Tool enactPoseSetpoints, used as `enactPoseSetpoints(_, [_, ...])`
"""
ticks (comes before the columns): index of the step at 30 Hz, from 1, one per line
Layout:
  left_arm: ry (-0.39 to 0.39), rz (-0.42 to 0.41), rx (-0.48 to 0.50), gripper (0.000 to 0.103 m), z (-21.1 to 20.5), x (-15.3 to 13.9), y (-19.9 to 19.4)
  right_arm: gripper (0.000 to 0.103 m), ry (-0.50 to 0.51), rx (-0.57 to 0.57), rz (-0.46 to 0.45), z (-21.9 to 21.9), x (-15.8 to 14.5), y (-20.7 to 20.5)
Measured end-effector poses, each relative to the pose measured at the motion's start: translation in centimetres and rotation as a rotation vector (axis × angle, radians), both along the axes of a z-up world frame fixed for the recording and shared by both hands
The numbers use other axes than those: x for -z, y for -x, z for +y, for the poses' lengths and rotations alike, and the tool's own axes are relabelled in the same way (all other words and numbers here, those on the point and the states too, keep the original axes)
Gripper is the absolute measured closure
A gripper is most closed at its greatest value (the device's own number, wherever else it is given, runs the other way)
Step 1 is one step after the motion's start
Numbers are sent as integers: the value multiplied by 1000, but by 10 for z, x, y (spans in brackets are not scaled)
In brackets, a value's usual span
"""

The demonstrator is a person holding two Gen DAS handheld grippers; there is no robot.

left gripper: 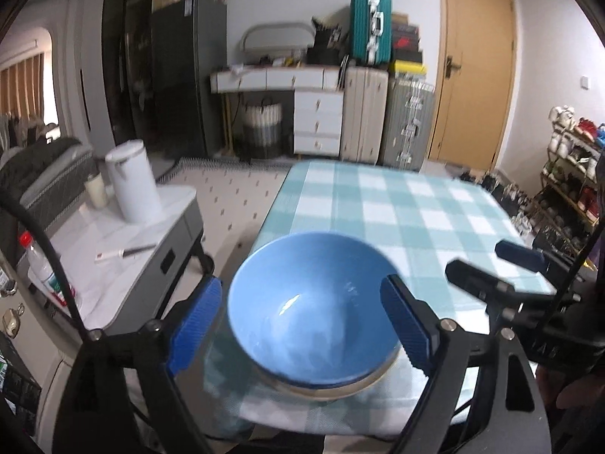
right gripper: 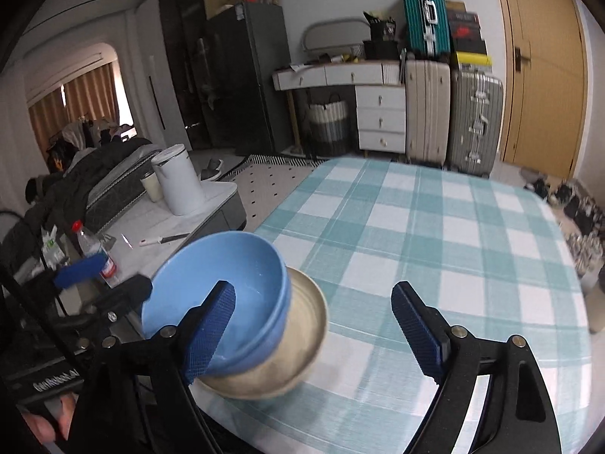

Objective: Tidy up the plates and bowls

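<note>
A blue bowl [left gripper: 302,321] [right gripper: 227,276] sits in a wider beige dish [left gripper: 321,391] [right gripper: 302,321] at the near left corner of the table with the teal checked cloth [left gripper: 416,204] [right gripper: 435,234]. My left gripper [left gripper: 302,291] is open. The bowl shows between its blue pads, and both pads stand clear of the rim. My right gripper [right gripper: 314,289] is open too, with nothing in it. It hangs over the cloth just right of the stack, its left finger [right gripper: 211,325] in front of the bowl. Each wrist view catches the other gripper at its edge.
A low side table left of the stack carries a white kettle [left gripper: 132,185] [right gripper: 179,181], a cup and a water bottle [left gripper: 41,265] [right gripper: 94,253]. Suitcases, a white dresser and a wooden door line the far wall. A shoe rack [left gripper: 571,174] stands at the right.
</note>
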State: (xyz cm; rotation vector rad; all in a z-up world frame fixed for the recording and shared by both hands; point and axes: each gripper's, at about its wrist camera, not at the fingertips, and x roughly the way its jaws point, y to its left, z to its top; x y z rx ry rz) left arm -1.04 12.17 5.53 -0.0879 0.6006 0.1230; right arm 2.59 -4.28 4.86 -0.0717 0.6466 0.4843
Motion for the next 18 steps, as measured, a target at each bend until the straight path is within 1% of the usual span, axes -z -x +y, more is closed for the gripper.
enactPoseSetpoints(4, [14,-41,23,13,-11,1,6,16,-12,16,-53,-26,5,21])
enactPoseSetpoints(5, [29,-62,32,13,-13,0,10,14,-18,23,-68,-33,7,27])
enactPoseSetpoints(6, [52,-107,37,12,-13,-1,15,14,-21,26,-79,-38,8,30])
enactPoseSetpoints(7, [67,-141,32,3,-13,-3,19,12,-27,28,-95,-45,10,35])
enactPoseSetpoints(8, [79,-162,28,0,-14,-3,22,11,-32,30,-107,-50,11,37])
enactPoseSetpoints(9, [89,-189,19,0,-14,-4,25,9,-36,30,-132,-56,13,43])
enactPoseSetpoints(10, [87,-201,12,0,-15,-3,27,5,-39,30,-151,-60,13,47])
enactPoseSetpoints(11, [82,-202,11,0,-17,-2,27,1,-41,33,-180,-64,14,51])
enactPoseSetpoints(13, [72,-184,10,0,-21,7,24,1,-43,37,-235,-70,17,59])
enactPoseSetpoints(16, [77,-147,8,0,-24,21,20,1,-51,30,-271,-74,25,69])
enactPoseSetpoints(18, [77,-163,-8,0,-26,28,24,1,-53,25,-289,-74,34,72])
